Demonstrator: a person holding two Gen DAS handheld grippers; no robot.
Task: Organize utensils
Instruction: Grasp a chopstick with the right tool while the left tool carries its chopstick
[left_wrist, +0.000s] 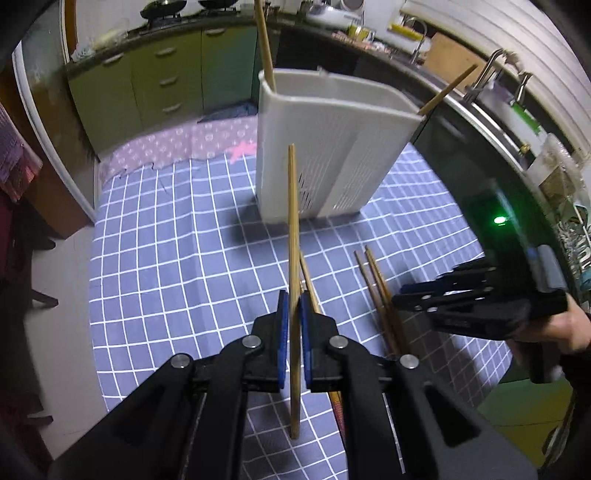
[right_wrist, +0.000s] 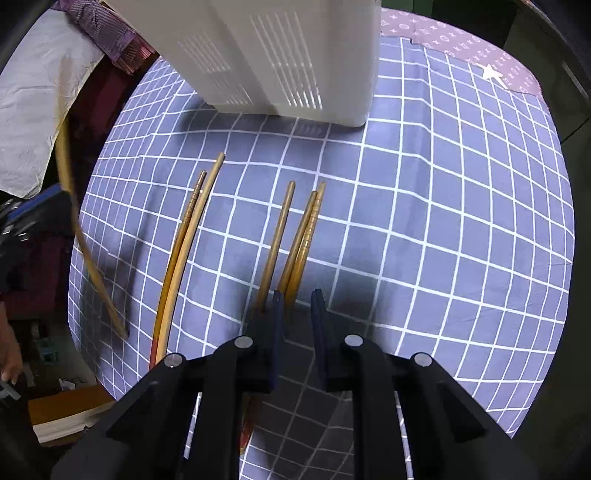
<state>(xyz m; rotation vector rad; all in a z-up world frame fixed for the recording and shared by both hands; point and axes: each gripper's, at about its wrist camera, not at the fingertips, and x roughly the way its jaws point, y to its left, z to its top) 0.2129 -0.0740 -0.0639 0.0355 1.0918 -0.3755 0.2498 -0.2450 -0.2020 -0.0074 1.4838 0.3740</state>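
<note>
Short of the white utensil holder (left_wrist: 325, 147), our left gripper (left_wrist: 294, 325) clamps one chopstick (left_wrist: 293, 236) upright, ready for dropping in. Our right gripper (right_wrist: 297, 314) hangs open over loose chopsticks (right_wrist: 291, 236) near the holder's base.

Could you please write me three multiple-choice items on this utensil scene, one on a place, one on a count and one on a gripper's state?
1. Where does the white utensil holder stand?
A. on the checked cloth
B. in the sink
C. on the floor

2. How many chopsticks lie flat on the checked cloth in the right wrist view?
A. two
B. five
C. nine

3. What is the left gripper doing?
A. hanging open
B. pinching one chopstick
C. gripping the holder

Answers: 1 A, its base rests on the cloth. 2 B, a pair and three more. 3 B, the held chopstick sits between its pads.
</note>
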